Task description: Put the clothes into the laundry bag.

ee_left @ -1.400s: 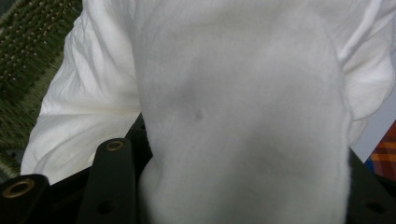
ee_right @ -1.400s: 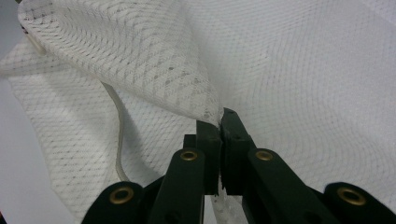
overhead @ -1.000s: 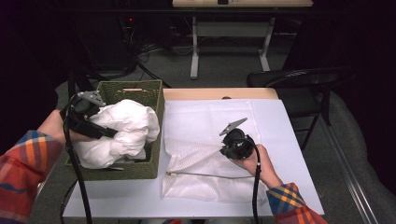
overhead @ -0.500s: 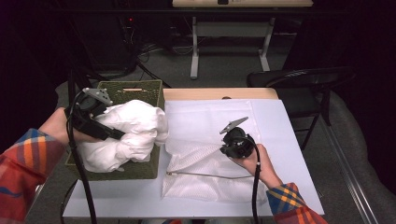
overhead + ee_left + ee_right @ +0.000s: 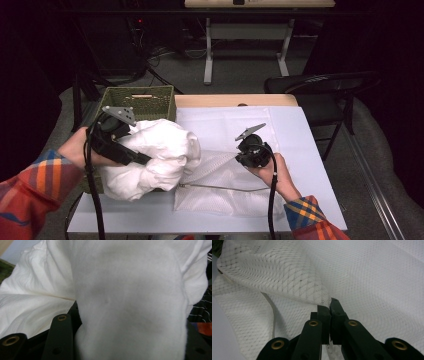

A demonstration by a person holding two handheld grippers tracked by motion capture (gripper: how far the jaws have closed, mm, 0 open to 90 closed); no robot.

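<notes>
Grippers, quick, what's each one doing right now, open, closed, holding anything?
Left gripper: closed on the white garment over the basket.
Right gripper: closed, pinching the mesh bag and lifting its top layer.

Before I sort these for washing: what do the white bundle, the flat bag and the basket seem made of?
White bundle: soft matte cloth, probably cotton knit; it creases thickly. Flat bag: thin see-through mesh, likely synthetic; open weave shows. Basket: green woven wicker or similar.
</notes>
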